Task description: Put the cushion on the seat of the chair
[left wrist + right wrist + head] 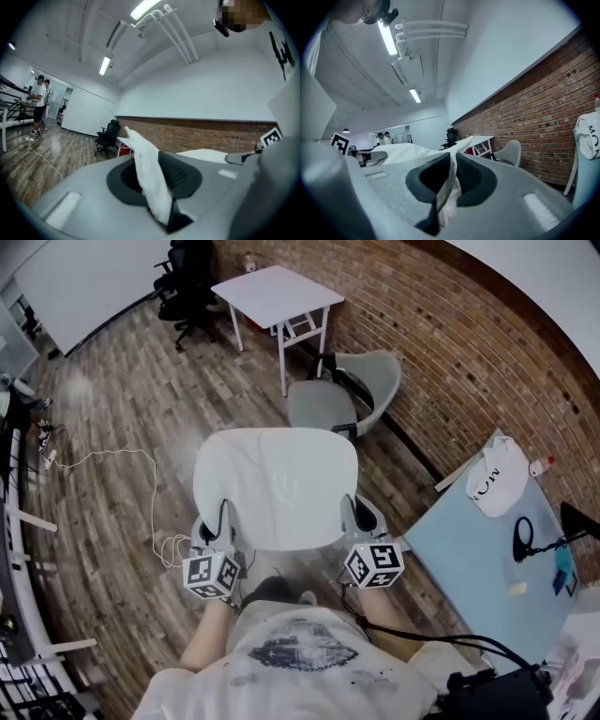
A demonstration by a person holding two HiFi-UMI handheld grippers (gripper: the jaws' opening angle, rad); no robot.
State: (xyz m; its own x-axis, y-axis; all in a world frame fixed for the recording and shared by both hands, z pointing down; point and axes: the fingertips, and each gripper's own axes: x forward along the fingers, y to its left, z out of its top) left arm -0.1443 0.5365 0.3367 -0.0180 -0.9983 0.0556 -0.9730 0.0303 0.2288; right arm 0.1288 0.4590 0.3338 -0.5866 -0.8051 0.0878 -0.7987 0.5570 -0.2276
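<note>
Cushion: the white cushion [277,486] is up in the air, held flat in front of the person and well short of the chair.
Left gripper: the left gripper [225,523] is clamped nearly closed on the near left edge, with just a fold of fabric between the jaws.
Right gripper: the right gripper [353,517] has the same deal on the near right edge, jaws pinched on thin fabric.
Chair: the grey chair [370,381] sits ahead by the brick wall [450,343], next to the white desk [277,292]. Its seat [317,409] is bare.
Risk, slip: both grips are only on the edge, so my guess is a quick swing forward pulls the fabric out of one side.
Risk, bad landing: the far edge is unsupported, so it could catch the curved backrest and end up propped instead of flat.
Risk, chair moves: bump it and it might turn or scoot away, can't tell what base it has.
Risk, feet: there's a cable [150,486] on the floor [112,390] off to the left, worth avoiding.
</note>
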